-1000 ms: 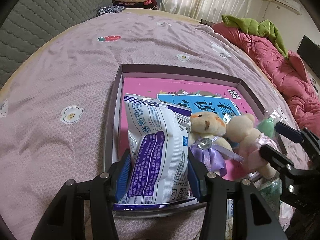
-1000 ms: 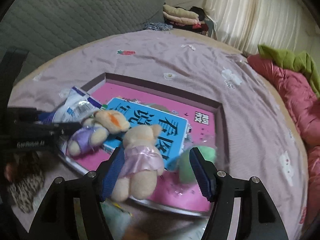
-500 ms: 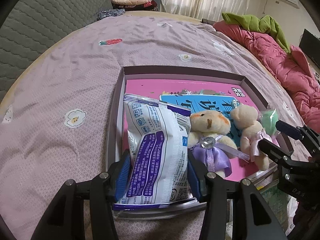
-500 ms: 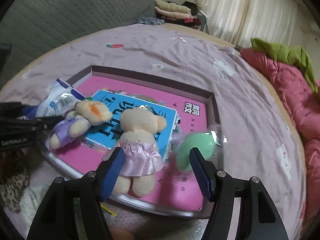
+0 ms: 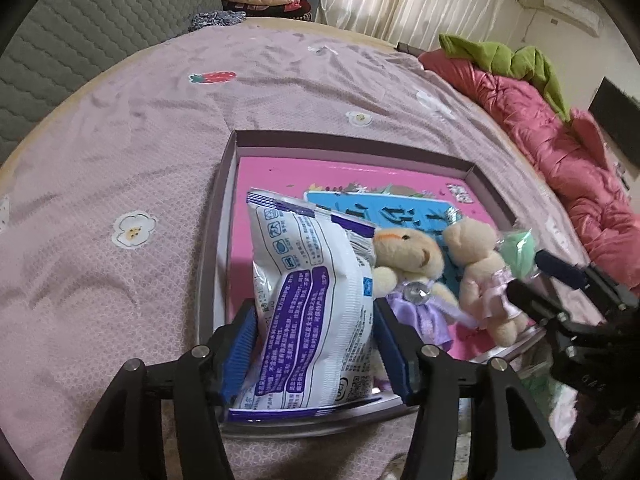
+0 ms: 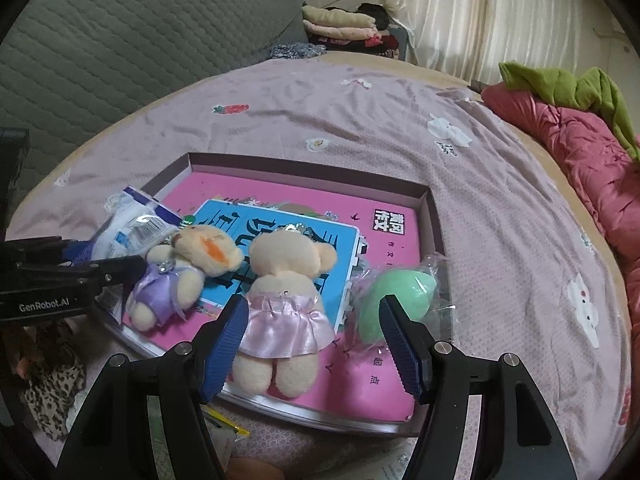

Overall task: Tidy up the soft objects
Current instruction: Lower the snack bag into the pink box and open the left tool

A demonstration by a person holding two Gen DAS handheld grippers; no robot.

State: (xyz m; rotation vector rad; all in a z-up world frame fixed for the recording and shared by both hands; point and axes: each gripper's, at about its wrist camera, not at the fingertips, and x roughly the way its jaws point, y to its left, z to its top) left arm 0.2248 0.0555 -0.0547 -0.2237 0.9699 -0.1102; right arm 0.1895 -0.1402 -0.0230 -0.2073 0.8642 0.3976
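Note:
A white-and-purple snack packet (image 5: pixel 312 300) stands at the near left of the shallow box tray (image 5: pixel 352 148). My left gripper (image 5: pixel 316 344) straddles it with its jaws opening, and a gap shows beside the left pad. Next to the packet lies a bear in a purple dress (image 5: pixel 408 264). A bear in a pink skirt (image 6: pixel 288 276) lies face down between the fingers of my open right gripper (image 6: pixel 312 344), with its skirt against the left finger and the right finger well apart. A green soft lump in clear wrap (image 6: pixel 396 296) lies just beyond the right finger.
A pink sheet and a blue book (image 6: pixel 280 224) line the tray on the lilac bedspread. A red quilt (image 5: pixel 560 152) with green cloth is bunched at the right. A grey quilted headboard (image 6: pixel 140 40) and folded clothes stand behind. Leopard-print fabric (image 6: pixel 56 384) lies at the near left.
The left jaws have spread off the packet's sides, and the packet stays standing in the tray. The pink-skirted bear has turned from tilted to straight between the right fingers.

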